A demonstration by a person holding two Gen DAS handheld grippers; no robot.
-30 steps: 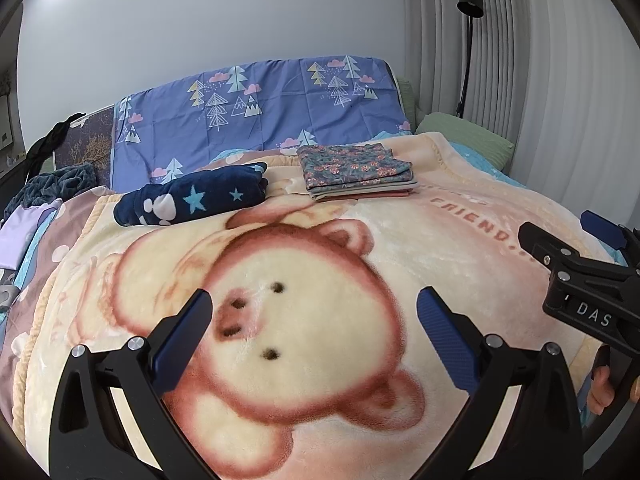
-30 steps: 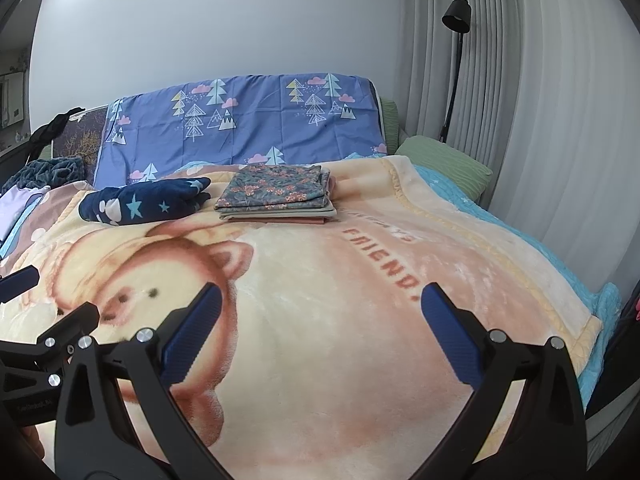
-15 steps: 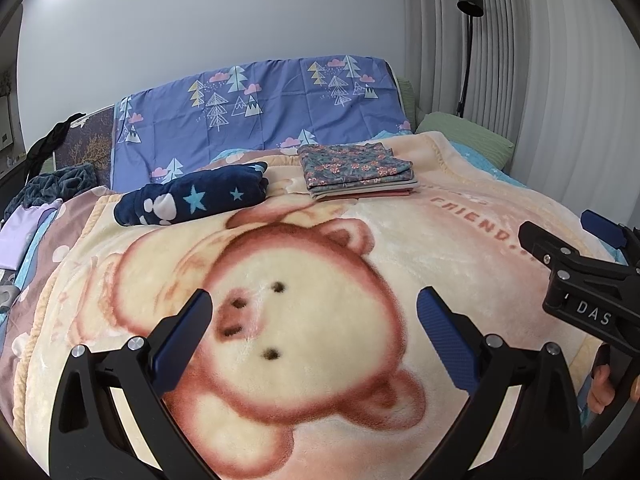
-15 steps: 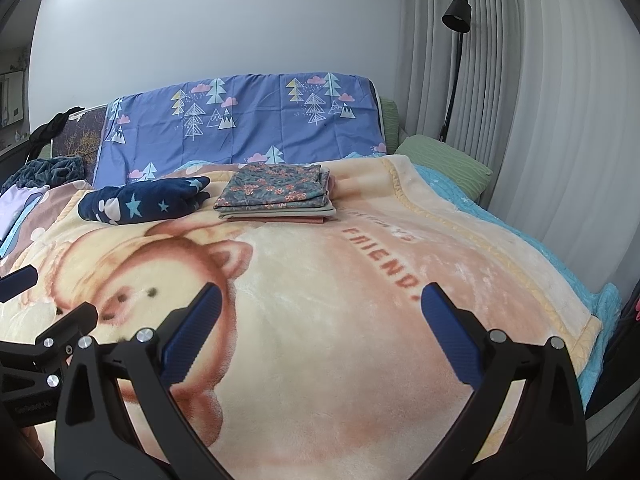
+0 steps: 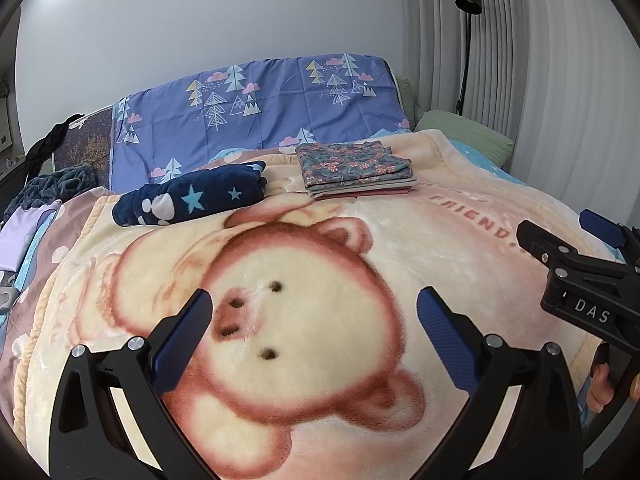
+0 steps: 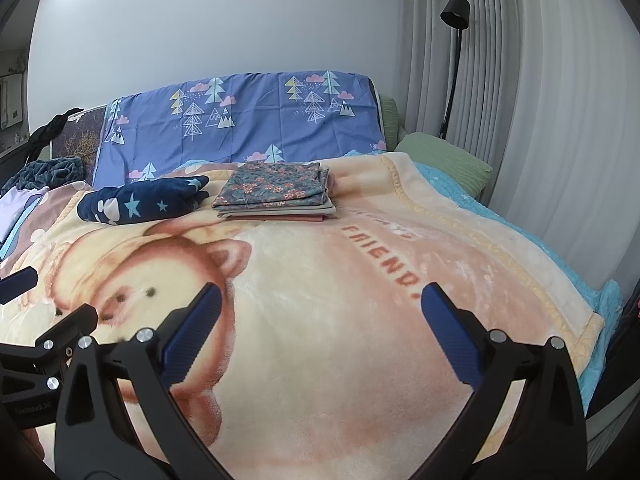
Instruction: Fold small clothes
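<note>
Left gripper (image 5: pixel 312 324) spread wide, empty, level above plush cream bear-print blanket (image 5: pixel 320 280); right gripper (image 6: pixel 320 320) likewise spread, empty, just beside; stack of folded floral and plain clothes (image 6: pixel 276 192) well apart at far end, beside rolled navy star-patterned fleece (image 6: pixel 140 200).

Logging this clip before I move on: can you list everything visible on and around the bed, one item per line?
bear blanket: one, cream and pink, spread over the bed
navy star garment: one, dark blue, bunched at the far left of the blanket
folded clothes stack: one, floral piece on top, far centre
tree-print sheet: one, purple-blue, draped at the bed's head
green pillow: one, far right
floor lamp: one, black, by the curtain
curtain: pale grey, right side
left gripper: fingers blue, open, empty
right gripper: fingers blue, open, empty
</note>
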